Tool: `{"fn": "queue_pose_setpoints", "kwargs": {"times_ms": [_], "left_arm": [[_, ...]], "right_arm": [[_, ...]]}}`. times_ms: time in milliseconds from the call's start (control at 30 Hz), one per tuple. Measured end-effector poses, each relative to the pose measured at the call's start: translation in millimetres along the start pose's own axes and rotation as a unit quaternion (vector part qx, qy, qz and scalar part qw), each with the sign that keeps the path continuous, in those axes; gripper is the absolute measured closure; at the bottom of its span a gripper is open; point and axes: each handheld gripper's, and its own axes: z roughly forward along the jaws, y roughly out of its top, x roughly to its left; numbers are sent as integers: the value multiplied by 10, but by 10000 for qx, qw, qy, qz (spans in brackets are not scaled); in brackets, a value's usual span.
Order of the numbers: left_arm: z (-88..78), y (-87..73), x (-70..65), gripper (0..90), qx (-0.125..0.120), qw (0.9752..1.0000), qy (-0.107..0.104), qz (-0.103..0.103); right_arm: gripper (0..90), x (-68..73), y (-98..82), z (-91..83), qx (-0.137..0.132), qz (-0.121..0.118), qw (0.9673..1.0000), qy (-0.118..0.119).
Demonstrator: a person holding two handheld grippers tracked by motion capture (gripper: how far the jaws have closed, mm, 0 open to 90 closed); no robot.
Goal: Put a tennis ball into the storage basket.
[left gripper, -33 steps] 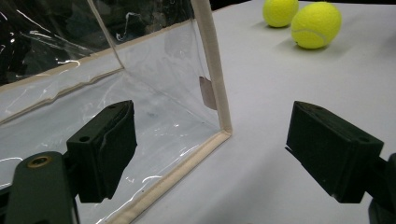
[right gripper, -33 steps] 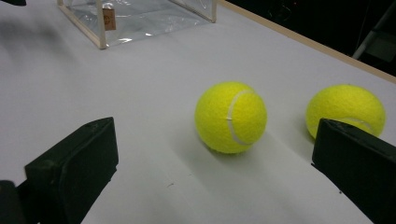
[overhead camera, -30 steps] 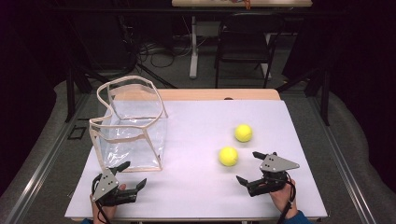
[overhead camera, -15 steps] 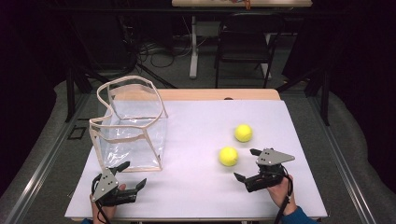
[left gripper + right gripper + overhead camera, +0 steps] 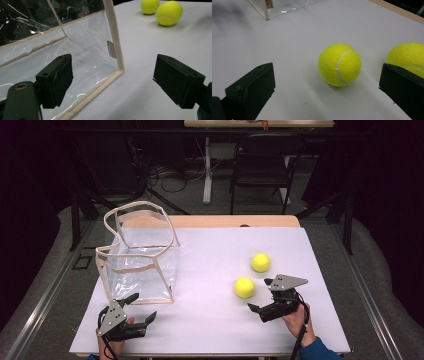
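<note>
Right tongs [image 5: 263, 296] spread wide, empty, low over the table [image 5: 210, 320], lined up on the near ball [image 5: 244, 287]. In the right gripper view that ball [image 5: 339, 65] sits between the two jaws but ahead of them, not yet touched. Far ball [image 5: 260, 262] is just beside it, farther back; in the right gripper view it [image 5: 407, 58] sits partly behind the right-hand jaw, so that jaw could nudge it on the way in.

Left tongs [image 5: 140, 308] also spread, empty, at the near corner of the bag [image 5: 142, 252]. In the left gripper view the bag [image 5: 75, 42] has one jaw in front of its clear wall and the other out over bare table; nothing pinched.

Handling, my read:
- Ball: light, felt-covered, springy. Felt gives good friction, so slip is unlikely. Round on a flat top, so it'll roll if bumped off-centre.
- Grip across the widest part, jaws level with its middle, close until the felt just gives. Too high and it squirts out downward.
- Bag: thin clear plastic, floppy, with a fabric-trimmed rim that holds the mouth open. Walls look slick and would buckle; take it by the trim at the rim or corner seam, not the film.
- Bag is light enough to skid or tip, so steadying it with the left makes sense.
</note>
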Motion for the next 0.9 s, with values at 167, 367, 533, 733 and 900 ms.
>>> {"fn": "queue_pose_setpoints", "kwargs": {"times_ms": [167, 367, 533, 733, 900], "left_arm": [[11, 6, -10, 159, 16, 10000, -9, 25], [3, -1, 0, 159, -9, 10000, 2, -8], [7, 1, -5, 159, 13, 10000, 3, 4], [8, 1, -6, 159, 27, 10000, 7, 11], [10, 2, -8, 159, 21, 10000, 4, 12]], "right_arm": [[0, -24, 23, 26, 19, 38, 10000, 20], [0, -44, 46, 58, 88, 86, 9999, 15], [0, -77, 72, 76, 123, 147, 9998, 0], [0, -107, 106, 108, 186, 171, 9997, -17], [0, -135, 135, 155, 263, 216, 9994, -9]]}}
